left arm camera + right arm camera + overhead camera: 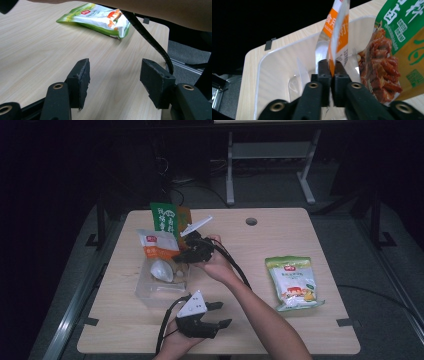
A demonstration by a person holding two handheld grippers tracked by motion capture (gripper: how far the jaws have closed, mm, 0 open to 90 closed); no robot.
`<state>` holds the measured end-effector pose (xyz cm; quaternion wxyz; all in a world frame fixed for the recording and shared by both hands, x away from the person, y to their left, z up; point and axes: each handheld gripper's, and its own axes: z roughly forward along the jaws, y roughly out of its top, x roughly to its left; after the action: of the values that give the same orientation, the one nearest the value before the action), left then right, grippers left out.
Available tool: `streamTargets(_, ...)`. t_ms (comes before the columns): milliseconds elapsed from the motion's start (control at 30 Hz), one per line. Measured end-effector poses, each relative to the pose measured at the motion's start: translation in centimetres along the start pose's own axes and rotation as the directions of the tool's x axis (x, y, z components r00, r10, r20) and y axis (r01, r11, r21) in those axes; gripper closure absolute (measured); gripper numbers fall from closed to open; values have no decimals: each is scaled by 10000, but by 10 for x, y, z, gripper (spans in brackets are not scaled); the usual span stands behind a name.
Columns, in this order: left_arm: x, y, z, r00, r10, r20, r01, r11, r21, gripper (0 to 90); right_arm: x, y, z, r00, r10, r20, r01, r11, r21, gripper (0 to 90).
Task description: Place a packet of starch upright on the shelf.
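While the writing on these packs is mostly too small to read, the orange-and-white pouch [336, 30] has a small red logo patch at its top and orange panels with pale characters, and in the right gripper view the right gripper [331, 66] has its jaws pinched tight on that pouch's lower edge, holding it upright over the clear plastic bin [277, 65]. From above, the pouch [156, 244] stands in the bin [150, 292] at the table's left, right gripper [192, 251] just beside it. Next to it leans a green snack bag [402, 37] with big white characters on green, a yellow lower part and a window showing reddish strips; up close that's clear, from the high view you just get a green bag [165, 217]. Left gripper [215, 316] sits near the front edge, jaws apart with nothing between them. Its own view catches the green-and-white pouch [100, 18] lying flat on the table [37, 50], red logo on top, text unreadable.
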<state>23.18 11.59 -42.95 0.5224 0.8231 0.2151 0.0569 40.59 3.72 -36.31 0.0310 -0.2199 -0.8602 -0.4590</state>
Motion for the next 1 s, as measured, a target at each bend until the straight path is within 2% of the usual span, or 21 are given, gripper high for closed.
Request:
streamTargets(33,0,0,0,10000,3,3,-3,10000,3,406,-1,-1,0,9999,-130,5,130,9999,10,889)
streamTargets(133,0,0,0,10000,-5,-25,5,10000,13,405,0,-3,2,9999,-44,-105,46,9997,238,896)
streamTargets(167,0,0,0,10000,-2,-30,2,10000,24,406,1,-5,5,9995,-276,178,269,9988,400,895)
streamTargets(200,0,0,-1,10000,-4,-38,4,10000,29,405,1,-6,6,9992,-375,138,371,9988,320,895)
streamTargets(233,1,0,-1,10000,-6,-45,6,10000,8,406,0,-6,7,9997,-243,-16,244,9994,232,895)
streamTargets(333,1,0,-1,10000,-26,-74,26,10000,16,404,0,-5,6,9998,-183,78,181,9997,187,891)
streamTargets(433,2,0,0,10000,16,-67,-16,10000,33,401,-1,-5,3,9998,-106,152,105,9999,77,830)
streamTargets(567,2,0,0,10000,-18,-70,18,10000,36,395,-1,-5,-3,9998,-147,124,147,9999,-10,767)
streamTargets(633,2,0,0,10000,-54,-74,54,10000,57,391,-1,-5,-7,10000,5,19,-5,9999,-105,738)
streamTargets(867,2,-1,1,9998,-167,-123,169,9998,128,382,-5,-10,-26,9999,27,-145,-31,9995,-299,670)
streamTargets(1000,2,-1,2,9998,-150,-146,152,9998,126,377,-4,-16,-41,9992,233,-333,-247,9988,-411,630)
